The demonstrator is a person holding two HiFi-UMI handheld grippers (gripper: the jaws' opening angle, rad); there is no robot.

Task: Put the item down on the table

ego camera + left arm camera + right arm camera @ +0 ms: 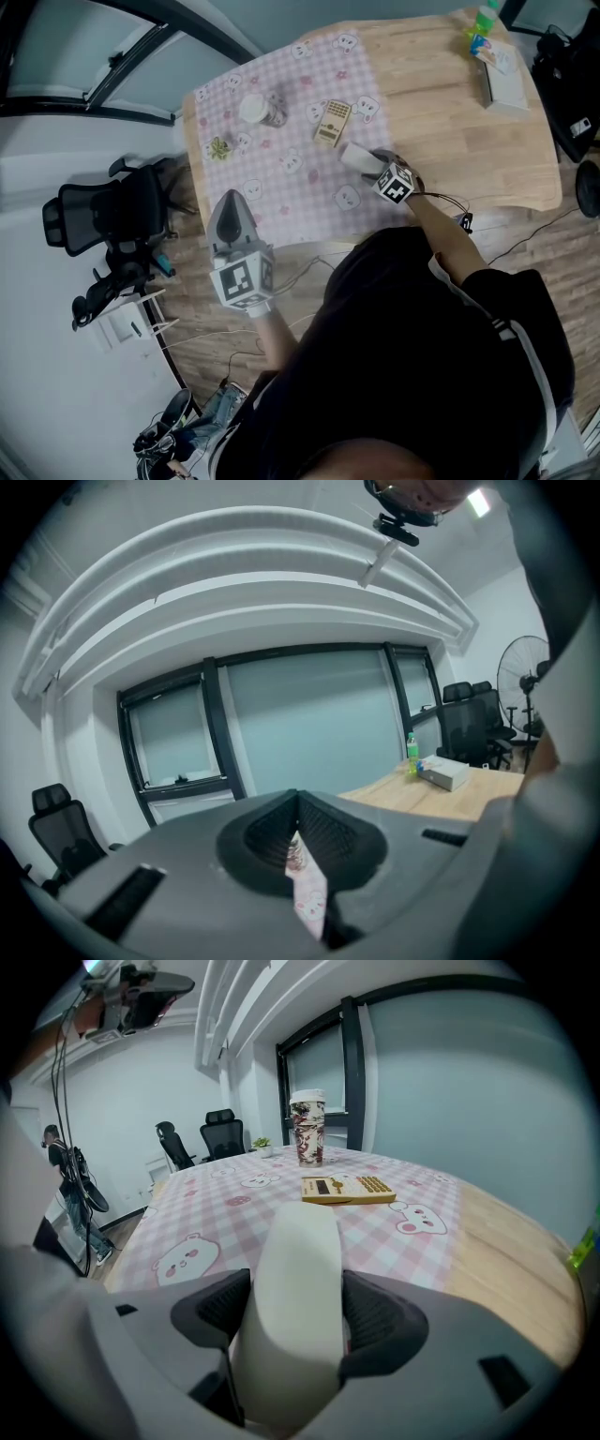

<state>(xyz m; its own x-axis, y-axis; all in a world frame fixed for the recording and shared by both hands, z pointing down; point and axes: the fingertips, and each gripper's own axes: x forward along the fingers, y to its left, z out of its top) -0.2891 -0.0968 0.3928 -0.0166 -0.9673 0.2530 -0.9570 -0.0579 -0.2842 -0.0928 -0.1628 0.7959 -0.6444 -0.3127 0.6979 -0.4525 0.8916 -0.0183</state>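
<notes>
Pink checked tablecloth (286, 197) waits beneath my right tongs (367, 161), which grip the white roll (292, 1269) low at five o'clock of the calculator (332, 122), ready for release. My left tongs (230, 204) are closed, empty and kept clear.

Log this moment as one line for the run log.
right gripper: shut on white cylinder | cylinder: above cloth, contact unclear | left gripper: shut, empty | step: not yet released
</notes>
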